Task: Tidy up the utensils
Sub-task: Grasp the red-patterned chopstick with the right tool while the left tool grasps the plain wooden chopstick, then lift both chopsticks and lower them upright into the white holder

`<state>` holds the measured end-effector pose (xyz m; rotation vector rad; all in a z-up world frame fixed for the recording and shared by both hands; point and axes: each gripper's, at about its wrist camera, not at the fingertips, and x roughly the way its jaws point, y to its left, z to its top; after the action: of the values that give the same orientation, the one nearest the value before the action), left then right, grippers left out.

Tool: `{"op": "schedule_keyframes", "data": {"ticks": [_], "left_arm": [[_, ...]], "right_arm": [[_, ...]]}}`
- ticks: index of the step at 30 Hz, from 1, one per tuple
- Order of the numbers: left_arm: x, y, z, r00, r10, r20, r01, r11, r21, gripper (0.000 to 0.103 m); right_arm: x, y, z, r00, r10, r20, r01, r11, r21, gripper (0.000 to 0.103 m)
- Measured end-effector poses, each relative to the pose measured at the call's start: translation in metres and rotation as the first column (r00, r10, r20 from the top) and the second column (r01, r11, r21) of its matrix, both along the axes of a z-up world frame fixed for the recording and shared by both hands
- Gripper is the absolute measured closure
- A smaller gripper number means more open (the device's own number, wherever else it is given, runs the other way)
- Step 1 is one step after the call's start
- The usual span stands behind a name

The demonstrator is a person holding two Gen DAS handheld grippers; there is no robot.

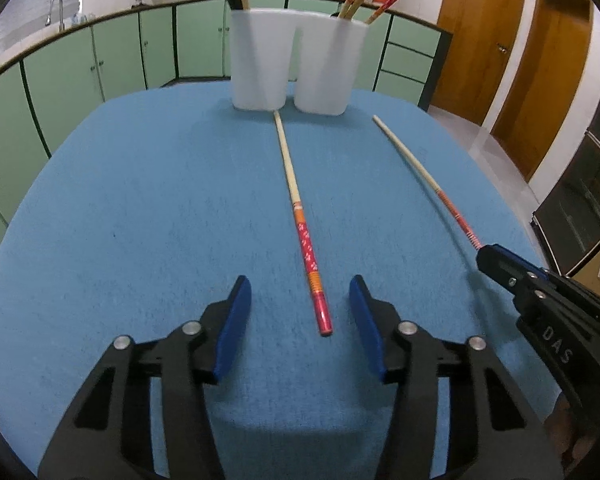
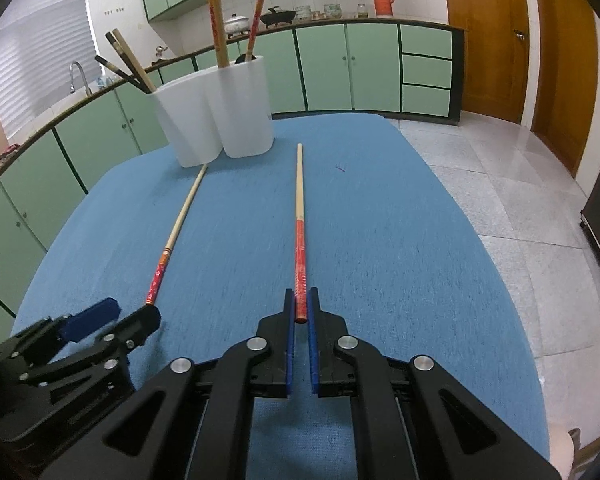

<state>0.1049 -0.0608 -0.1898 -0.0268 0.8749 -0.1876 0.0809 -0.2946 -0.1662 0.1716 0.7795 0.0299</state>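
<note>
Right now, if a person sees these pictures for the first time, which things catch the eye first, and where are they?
Two long chopsticks with red ends lie on the blue cloth: the flowered chopstick between the open left gripper's pads, and the striped chopstick with its red end inside the nearly shut right gripper. At the far edge of the cloth stands a white two-part holder with more chopsticks upright in it.

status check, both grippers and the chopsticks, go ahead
Left gripper open, jaws straddling pink-handled chopstick on blue cloth. Right gripper shut on red-handled chopstick. White holder ahead, path clear.
</note>
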Motion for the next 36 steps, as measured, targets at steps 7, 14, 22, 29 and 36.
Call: {"op": "schedule_keyframes", "data": {"ticks": [7,14,22,29,36], "left_arm": [[0.0,-0.001,-0.001,1.0,0.012,-0.001,-0.012,1.0,0.006,0.076],[-0.002,0.003,0.0,1.0,0.022,-0.001,-0.022,1.0,-0.018,0.098],[-0.014,0.004,0.019,0.997,0.022,0.08,-0.023,1.0,0.009,0.098],[-0.025,0.008,0.06,0.978,0.025,0.205,-0.03,0.999,0.025,0.098],[-0.029,0.011,0.102,0.954,0.03,0.298,-0.033,0.999,0.004,0.098]], "right_arm": [[-0.004,-0.002,0.001,1.0,-0.001,-0.001,0.001,1.0,0.005,0.097],[-0.004,0.003,0.002,1.0,0.004,0.0,-0.004,1.0,-0.013,0.097],[-0.007,0.004,0.006,1.0,0.011,-0.019,-0.011,0.999,-0.046,0.097],[-0.013,0.004,0.024,0.998,0.04,-0.041,-0.043,0.998,-0.056,0.097],[-0.022,0.001,0.063,0.998,0.065,0.003,-0.065,0.996,-0.058,0.097]]}}
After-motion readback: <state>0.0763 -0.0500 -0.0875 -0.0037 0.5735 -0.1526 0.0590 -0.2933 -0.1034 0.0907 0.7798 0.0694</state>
